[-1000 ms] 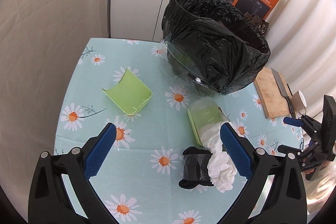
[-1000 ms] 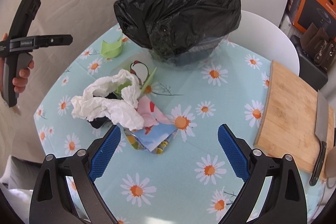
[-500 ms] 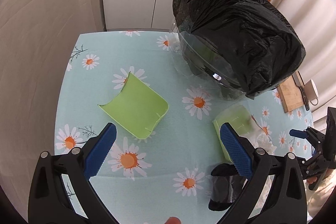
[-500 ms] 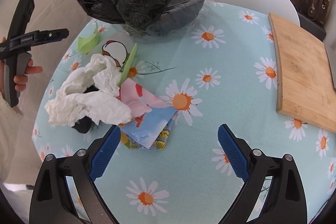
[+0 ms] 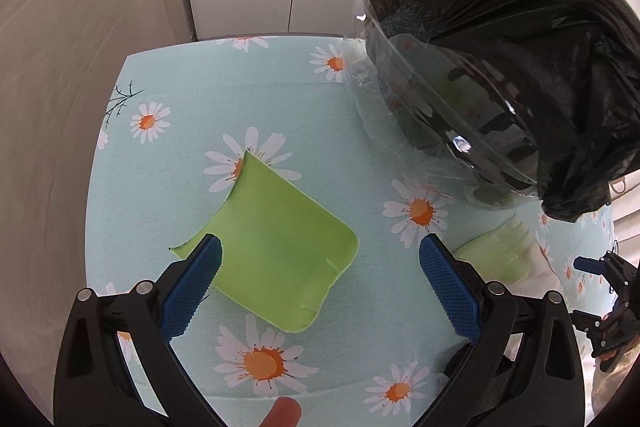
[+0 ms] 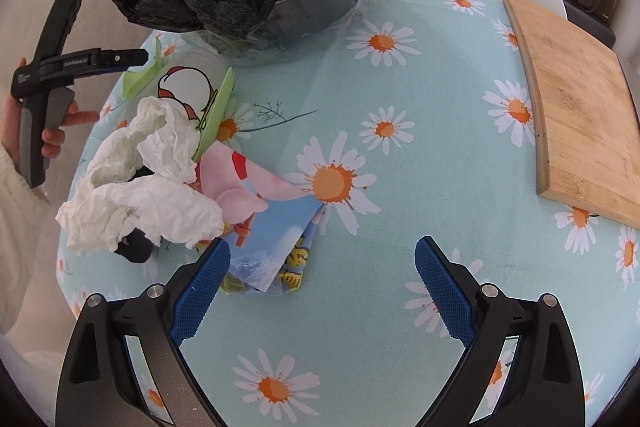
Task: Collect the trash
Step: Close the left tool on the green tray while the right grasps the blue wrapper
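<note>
Left hand-held gripper gaping wide, empty, straddling our green scrap on the bench. Right hand-held gripper equally wide, empty, beside tissue and wrappers. Bin bag just beyond. Nothing picked yet, we judge; all pieces left.

Bin bag: I saw its top cut off at twelve o'clock in both views, so its contents stayed hidden.
Black scrap: mostly buried under the crumpled tissue; I couldn't tell what it was.
Cutting board: ran off the frame at three o'clock.
Wrapper: its print was too small for me to read.
Right gripper: cut off at four o'clock in the left view.
</note>
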The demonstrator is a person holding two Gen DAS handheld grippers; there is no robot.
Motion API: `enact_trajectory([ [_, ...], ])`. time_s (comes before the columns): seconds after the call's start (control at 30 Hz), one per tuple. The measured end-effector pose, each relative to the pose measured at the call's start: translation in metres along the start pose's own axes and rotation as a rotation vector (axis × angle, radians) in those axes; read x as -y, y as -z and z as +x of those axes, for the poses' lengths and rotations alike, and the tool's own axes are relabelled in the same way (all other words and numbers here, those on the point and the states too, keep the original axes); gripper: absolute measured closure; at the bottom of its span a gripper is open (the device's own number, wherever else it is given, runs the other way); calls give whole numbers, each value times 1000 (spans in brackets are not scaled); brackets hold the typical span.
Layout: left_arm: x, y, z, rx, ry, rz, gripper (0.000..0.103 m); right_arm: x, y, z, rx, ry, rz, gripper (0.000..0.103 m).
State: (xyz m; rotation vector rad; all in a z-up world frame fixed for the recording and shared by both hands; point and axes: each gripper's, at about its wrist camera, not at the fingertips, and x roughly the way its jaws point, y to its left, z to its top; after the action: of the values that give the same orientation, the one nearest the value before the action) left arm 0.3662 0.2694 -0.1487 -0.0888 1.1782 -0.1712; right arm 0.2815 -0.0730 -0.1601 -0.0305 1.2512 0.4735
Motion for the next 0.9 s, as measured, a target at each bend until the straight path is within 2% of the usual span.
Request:
enact_trajectory([
  [0.33, -11, -4, 23, -36, -31, 0, 6, -19, 8, 6, -30, -36, -89, 14],
  [0.47, -11, 0, 37, -65, -82, 11, 6, -30, 6, 14, -45, -44, -141, 14],
  [0.53, -9, 1, 38, -55, -96, 30, 6, -37, 5, 18, -45, -40, -172, 17],
  [0.57, -8, 2, 38, -55, -102, 39, 7, -40, 4, 20, -44, -38, -185, 24],
  [0.6, -5, 3, 39, -56, -116, 50, 9, -43, 3, 22, -48, -40, -199, 40],
  [0.63, -4, 3, 38, -57, -132, 66, 15, -45, 2, 24, -56, -43, -211, 46],
  [0.67, -1, 3, 37, -59, -147, 82, 19, -47, 1, 26, -61, -41, -222, 46],
  [0.73, -1, 2, 33, -67, -157, 100, 33, -51, -1, 25, -48, -30, -243, 54],
  [0.8, 3, 6, 28, -72, -130, 109, 41, -51, -1, 23, -46, -47, -237, 56],
  [0.9, 12, 11, 22, -81, -142, 143, 52, -48, 0, 19, -46, -45, -257, 64],
])
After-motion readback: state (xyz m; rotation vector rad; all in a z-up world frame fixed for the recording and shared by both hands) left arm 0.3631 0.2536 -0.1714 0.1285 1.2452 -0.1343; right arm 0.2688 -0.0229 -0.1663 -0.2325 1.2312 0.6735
